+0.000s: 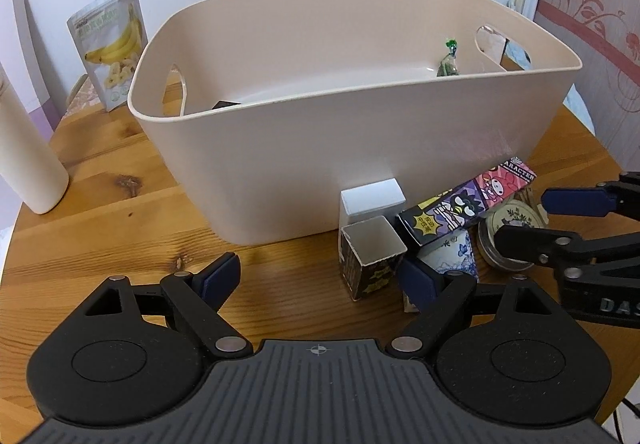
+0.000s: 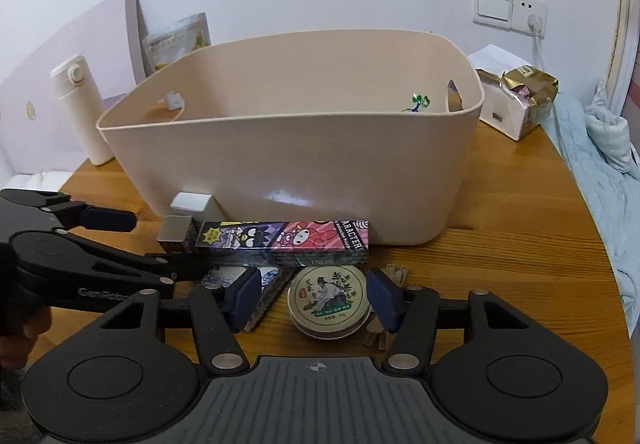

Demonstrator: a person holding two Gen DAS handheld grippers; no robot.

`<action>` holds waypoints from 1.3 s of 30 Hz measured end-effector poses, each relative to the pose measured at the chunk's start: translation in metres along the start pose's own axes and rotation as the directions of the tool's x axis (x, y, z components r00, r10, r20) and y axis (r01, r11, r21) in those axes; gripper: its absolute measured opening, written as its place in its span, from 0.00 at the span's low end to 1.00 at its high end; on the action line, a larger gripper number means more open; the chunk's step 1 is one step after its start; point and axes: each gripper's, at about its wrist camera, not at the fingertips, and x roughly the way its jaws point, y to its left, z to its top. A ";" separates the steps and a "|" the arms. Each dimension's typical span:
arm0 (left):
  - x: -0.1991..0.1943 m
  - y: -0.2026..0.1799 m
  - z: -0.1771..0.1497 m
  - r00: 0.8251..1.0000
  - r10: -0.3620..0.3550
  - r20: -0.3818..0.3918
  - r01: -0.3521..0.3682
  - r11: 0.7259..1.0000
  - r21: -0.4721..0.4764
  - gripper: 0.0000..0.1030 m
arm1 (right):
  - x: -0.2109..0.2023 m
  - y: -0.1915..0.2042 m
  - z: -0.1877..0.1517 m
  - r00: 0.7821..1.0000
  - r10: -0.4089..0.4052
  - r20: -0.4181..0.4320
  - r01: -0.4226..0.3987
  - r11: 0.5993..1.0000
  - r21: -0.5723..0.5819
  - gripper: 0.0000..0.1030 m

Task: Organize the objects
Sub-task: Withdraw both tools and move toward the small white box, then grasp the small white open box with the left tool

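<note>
A beige plastic basket (image 1: 360,147) stands on the round wooden table (image 1: 120,163); it also shows in the right wrist view (image 2: 304,171). In front of it lie an open empty carton (image 1: 370,256), a long cartoon-printed box (image 1: 468,203) (image 2: 284,242), a blue-and-white patterned item (image 1: 456,252) and a round tin (image 2: 328,302) (image 1: 508,228). My left gripper (image 1: 324,276) is open, the carton just inside its right finger. My right gripper (image 2: 314,300) is open with the tin between its fingers. A small green-topped item (image 1: 448,61) and a dark object (image 1: 224,104) lie inside the basket.
A white bottle (image 1: 28,159) (image 2: 82,107) stands at the left. A banana-chip pouch (image 1: 110,43) leans on the wall behind the basket. A tissue box with a gold wrapper (image 2: 516,99) sits at the right rear. Bedding (image 2: 600,163) lies beyond the table's right edge.
</note>
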 end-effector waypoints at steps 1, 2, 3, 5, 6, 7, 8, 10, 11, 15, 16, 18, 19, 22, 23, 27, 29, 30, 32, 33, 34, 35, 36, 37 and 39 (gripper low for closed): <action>0.000 0.000 0.001 1.000 -0.001 0.001 0.001 1.000 -0.002 0.84 | 0.003 -0.001 0.001 1.000 -0.009 -0.004 0.009 1.000 0.000 0.62; 0.001 0.000 0.001 1.000 -0.001 0.001 0.001 1.000 -0.002 0.84 | 0.005 -0.002 0.002 1.000 -0.015 -0.004 0.015 1.000 0.002 0.62; 0.001 0.000 0.001 1.000 -0.001 0.000 0.001 1.000 -0.001 0.84 | 0.006 -0.003 0.003 1.000 -0.019 -0.004 0.019 1.000 0.004 0.63; 0.002 0.000 0.001 1.000 -0.001 -0.001 0.001 1.000 -0.002 0.84 | 0.008 -0.006 0.005 1.000 -0.021 0.001 0.021 1.000 0.007 0.66; 0.003 0.000 0.001 1.000 0.000 -0.003 0.000 1.000 -0.002 0.84 | 0.009 -0.007 0.006 1.000 -0.021 0.003 0.021 1.000 0.007 0.68; 0.004 0.000 0.001 1.000 0.002 -0.005 -0.002 1.000 -0.003 0.84 | 0.009 -0.009 0.008 1.000 -0.020 0.005 0.020 1.000 0.006 0.69; 0.005 0.000 0.002 1.000 0.004 -0.006 -0.004 1.000 -0.004 0.84 | 0.010 -0.009 0.009 1.000 -0.018 0.006 0.018 1.000 0.004 0.71; 0.007 0.000 0.002 1.000 0.010 -0.006 -0.010 1.000 -0.006 0.84 | 0.013 -0.009 0.010 1.000 -0.014 0.004 0.014 1.000 0.002 0.75; 0.008 0.000 0.002 1.000 0.011 -0.007 -0.011 1.000 -0.006 0.84 | 0.015 -0.009 0.011 1.000 -0.005 -0.002 0.005 1.000 0.001 0.77; 0.010 0.002 0.002 1.000 0.011 -0.009 -0.011 1.000 -0.012 0.80 | 0.022 -0.005 0.012 1.000 0.020 -0.021 -0.020 1.000 -0.010 0.80; 0.012 0.004 0.003 1.000 0.008 -0.010 -0.008 1.000 -0.015 0.78 | 0.022 -0.004 0.011 1.000 0.023 -0.022 -0.023 1.000 -0.012 0.80; 0.012 0.006 0.004 1.000 -0.002 -0.013 0.002 1.000 -0.024 0.75 | 0.023 0.000 0.011 0.999 0.027 -0.023 -0.027 0.999 -0.019 0.80; 0.013 0.006 0.005 1.000 -0.006 -0.013 0.006 1.000 -0.026 0.73 | 0.024 0.001 0.011 0.999 0.025 -0.027 -0.026 0.999 -0.025 0.81; 0.013 0.008 0.005 1.000 -0.015 -0.015 0.015 1.000 -0.026 0.70 | 0.032 0.006 0.012 0.999 0.009 -0.051 -0.012 0.999 -0.051 0.83; 0.014 0.008 0.006 1.000 -0.016 -0.016 0.016 1.000 -0.025 0.69 | 0.034 0.007 0.012 0.998 0.013 -0.057 -0.016 0.998 -0.055 0.84; 0.017 0.010 0.005 0.999 -0.020 -0.029 0.019 1.000 -0.022 0.58 | 0.040 0.007 0.014 0.998 0.044 -0.053 -0.046 0.998 -0.037 0.85; 0.018 0.010 0.005 0.999 -0.029 -0.033 0.028 0.999 -0.023 0.51 | 0.040 0.008 0.015 0.998 0.045 -0.047 -0.047 0.998 -0.041 0.85; 0.018 0.010 0.005 0.999 -0.032 -0.035 0.031 0.999 -0.024 0.48 | 0.039 0.009 0.015 0.998 0.045 -0.043 -0.047 0.998 -0.047 0.85; 0.017 0.012 0.004 0.999 -0.037 -0.034 0.036 0.999 -0.030 0.46 | 0.035 0.011 0.015 0.998 0.051 -0.032 -0.053 0.997 -0.056 0.83; 0.017 0.013 0.004 0.999 -0.039 -0.033 0.038 0.999 -0.036 0.43 | 0.033 0.012 0.016 0.998 0.058 -0.025 -0.060 0.996 -0.059 0.82; 0.017 0.013 0.004 0.999 -0.041 -0.033 0.039 0.998 -0.041 0.41 | 0.031 0.013 0.017 0.998 0.063 -0.020 -0.064 0.996 -0.061 0.82; 0.016 0.014 0.004 0.999 -0.043 -0.032 0.041 0.998 -0.047 0.40 | 0.028 0.014 0.017 0.998 0.065 -0.014 -0.066 0.996 -0.064 0.81; 0.015 0.015 0.004 0.999 -0.045 -0.030 0.043 0.998 -0.054 0.38 | 0.026 0.015 0.018 0.998 0.067 -0.010 -0.068 0.995 -0.068 0.81; 0.014 0.016 0.004 0.998 -0.047 -0.028 0.045 0.997 -0.061 0.38 | 0.023 0.017 0.019 0.998 0.069 -0.006 -0.069 0.995 -0.074 0.81; 0.012 0.018 0.003 0.998 -0.052 -0.026 0.050 0.996 -0.071 0.35 | 0.020 0.019 0.021 0.997 0.075 -0.003 -0.075 0.994 -0.083 0.81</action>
